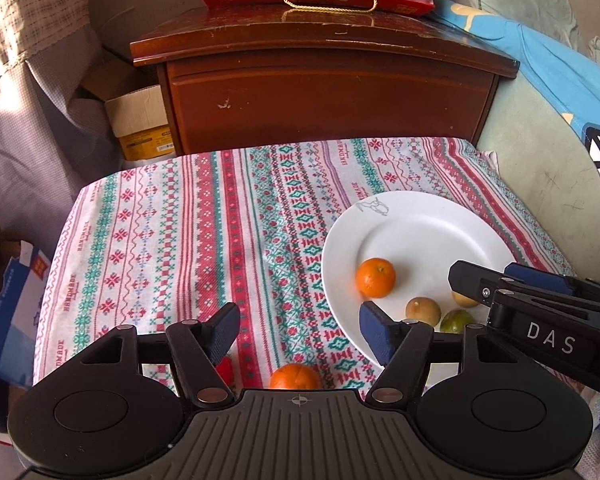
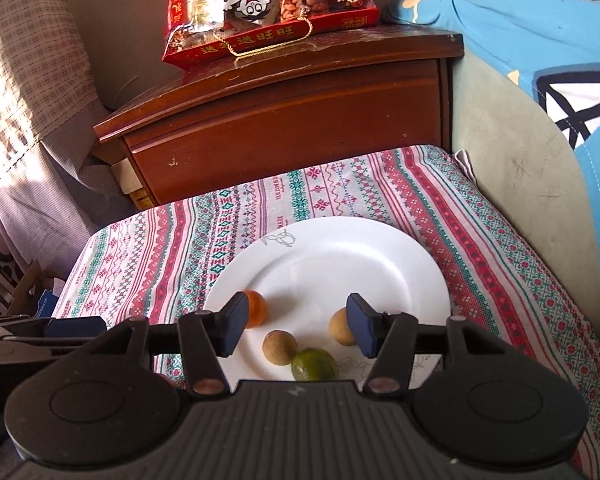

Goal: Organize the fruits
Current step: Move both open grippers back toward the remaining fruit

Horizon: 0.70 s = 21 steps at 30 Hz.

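On white plate [image 2: 340, 248], right half of patterned cloth [image 1: 180, 240]: orange mandarin [image 1: 375, 278], two brown fruits [image 2: 280, 346] [image 2: 341, 327], green lime [image 2: 314, 366] at near rim. Second mandarin [image 1: 295, 376] off the plate, on cloth at near edge. Left gripper [image 1: 300, 334] tilted steeply down over cloth just left of plate, jaws apart, holding nothing. Right gripper [image 2: 296, 328] angled down over plate's near side, jaws apart, empty, fruits below untouched. Wooden nightstand [image 1: 324, 96] beyond, red snack bag [image 2: 268, 8] on top.
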### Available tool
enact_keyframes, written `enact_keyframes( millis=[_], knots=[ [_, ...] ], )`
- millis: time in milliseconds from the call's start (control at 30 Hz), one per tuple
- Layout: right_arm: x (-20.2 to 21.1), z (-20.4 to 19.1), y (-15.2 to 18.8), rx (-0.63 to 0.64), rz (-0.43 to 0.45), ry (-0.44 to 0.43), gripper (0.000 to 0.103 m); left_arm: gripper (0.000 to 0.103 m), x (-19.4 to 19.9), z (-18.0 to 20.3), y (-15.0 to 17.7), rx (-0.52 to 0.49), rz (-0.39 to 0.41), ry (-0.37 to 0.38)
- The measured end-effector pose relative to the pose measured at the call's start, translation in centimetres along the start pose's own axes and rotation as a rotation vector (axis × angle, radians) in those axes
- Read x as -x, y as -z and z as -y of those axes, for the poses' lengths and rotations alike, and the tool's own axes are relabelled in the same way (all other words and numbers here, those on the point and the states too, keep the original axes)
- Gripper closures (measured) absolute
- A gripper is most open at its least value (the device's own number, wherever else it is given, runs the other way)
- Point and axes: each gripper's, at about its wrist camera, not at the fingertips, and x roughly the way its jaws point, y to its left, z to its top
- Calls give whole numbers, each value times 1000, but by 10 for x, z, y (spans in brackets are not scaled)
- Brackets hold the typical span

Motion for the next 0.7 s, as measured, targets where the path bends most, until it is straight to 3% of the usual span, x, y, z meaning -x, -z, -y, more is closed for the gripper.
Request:
enact_keyframes(
  millis=[700],
  knots=[
    [22, -44, 48, 147, -47, -93, 47, 36, 28, -49, 56, 89, -31, -45]
  ],
)
